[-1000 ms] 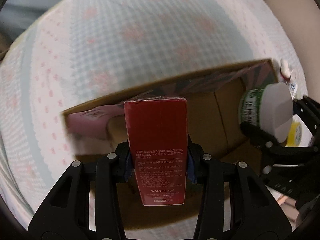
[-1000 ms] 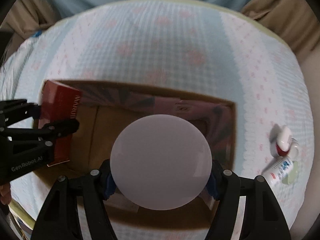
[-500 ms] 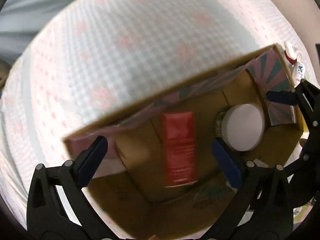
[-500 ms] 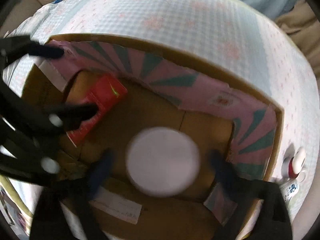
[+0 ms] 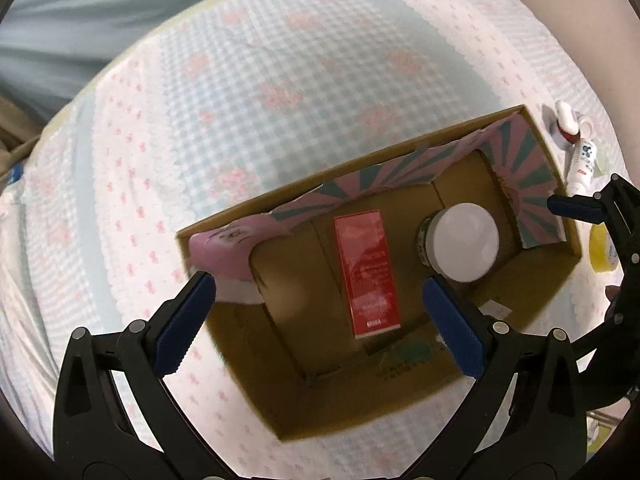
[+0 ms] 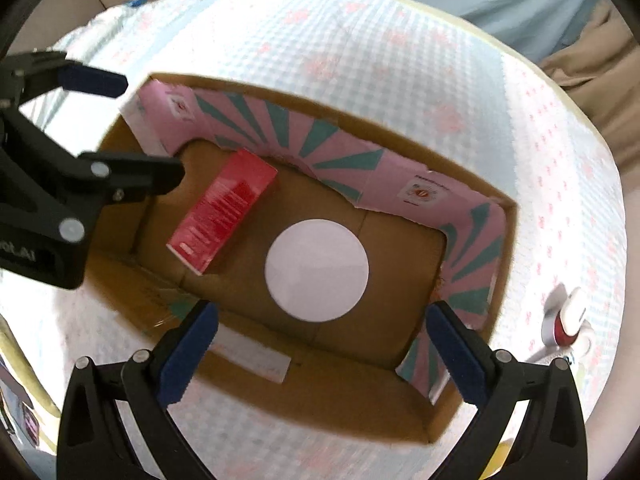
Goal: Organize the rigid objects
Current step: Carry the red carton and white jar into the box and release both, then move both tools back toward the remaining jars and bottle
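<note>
An open cardboard box point(image 5: 472, 364) with a pink and teal lining stands on the checked bedspread; it also shows in the right wrist view point(image 6: 360, 392). A red carton point(image 5: 367, 273) lies flat on its floor, also visible in the right wrist view point(image 6: 222, 216). A jar with a white lid point(image 5: 466, 237) stands beside it, seen from above in the right wrist view point(image 6: 317, 265). My left gripper point(image 5: 320, 320) is open and empty above the box. My right gripper point(image 6: 320, 350) is open and empty above the jar.
A small red and white item point(image 5: 566, 122) and a white tube point(image 5: 583, 164) lie on the bedspread right of the box. A yellow item point(image 5: 604, 250) sits near the right gripper. The small red and white item also shows in the right wrist view point(image 6: 570, 316).
Both grippers opened and let go: the red carton and the white-lidded jar now rest inside the box. Both grippers have lifted up and back from the box.
</note>
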`<state>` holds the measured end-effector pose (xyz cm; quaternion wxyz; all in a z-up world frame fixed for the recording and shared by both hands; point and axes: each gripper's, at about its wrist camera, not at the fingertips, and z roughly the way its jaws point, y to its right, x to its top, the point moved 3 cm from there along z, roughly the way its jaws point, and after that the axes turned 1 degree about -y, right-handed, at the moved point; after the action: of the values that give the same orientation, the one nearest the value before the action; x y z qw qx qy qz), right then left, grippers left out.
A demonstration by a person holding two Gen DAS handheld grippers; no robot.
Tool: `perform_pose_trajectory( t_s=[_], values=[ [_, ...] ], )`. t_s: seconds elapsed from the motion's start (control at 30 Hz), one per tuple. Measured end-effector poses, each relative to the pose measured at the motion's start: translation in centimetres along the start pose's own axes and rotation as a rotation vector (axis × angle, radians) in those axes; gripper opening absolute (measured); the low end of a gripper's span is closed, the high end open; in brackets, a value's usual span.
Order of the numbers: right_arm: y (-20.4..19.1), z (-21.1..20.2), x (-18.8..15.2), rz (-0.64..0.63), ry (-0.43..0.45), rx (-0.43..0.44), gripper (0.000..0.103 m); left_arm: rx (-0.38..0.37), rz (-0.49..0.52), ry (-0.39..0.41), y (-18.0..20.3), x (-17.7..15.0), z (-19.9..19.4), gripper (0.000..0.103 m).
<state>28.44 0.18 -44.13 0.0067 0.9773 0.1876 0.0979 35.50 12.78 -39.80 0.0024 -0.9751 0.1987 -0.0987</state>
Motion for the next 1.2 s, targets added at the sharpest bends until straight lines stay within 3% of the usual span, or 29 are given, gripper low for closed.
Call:
perform_pose_trajectory(
  t_s=[0.33,0.6,0.93,1.2],
  values=[
    [0.3,-9.1,-0.7,0.065,0.099,-0.047,0.103,0.005,-0.061,0.106,0.4,-4.1,-9.4,0.103],
    [2.3,-17.7,-4.8,0.221,0.182,-0.067,0.103,0.012,-0.106,0.201,2.2,-7.7,-17.2,0.103],
    [8.0,-24.9,-13.4,0.401,0.273,-0.154,0.103,-0.018,-0.081,0.280,9.7,-8.7,-22.3,0.103],
    [16.2,-25.5,-20.4,0.449,0.293,-0.161,0.103,-0.021,-0.027,0.294,19.7,-6.9,-22.5,0.103]
  ],
)
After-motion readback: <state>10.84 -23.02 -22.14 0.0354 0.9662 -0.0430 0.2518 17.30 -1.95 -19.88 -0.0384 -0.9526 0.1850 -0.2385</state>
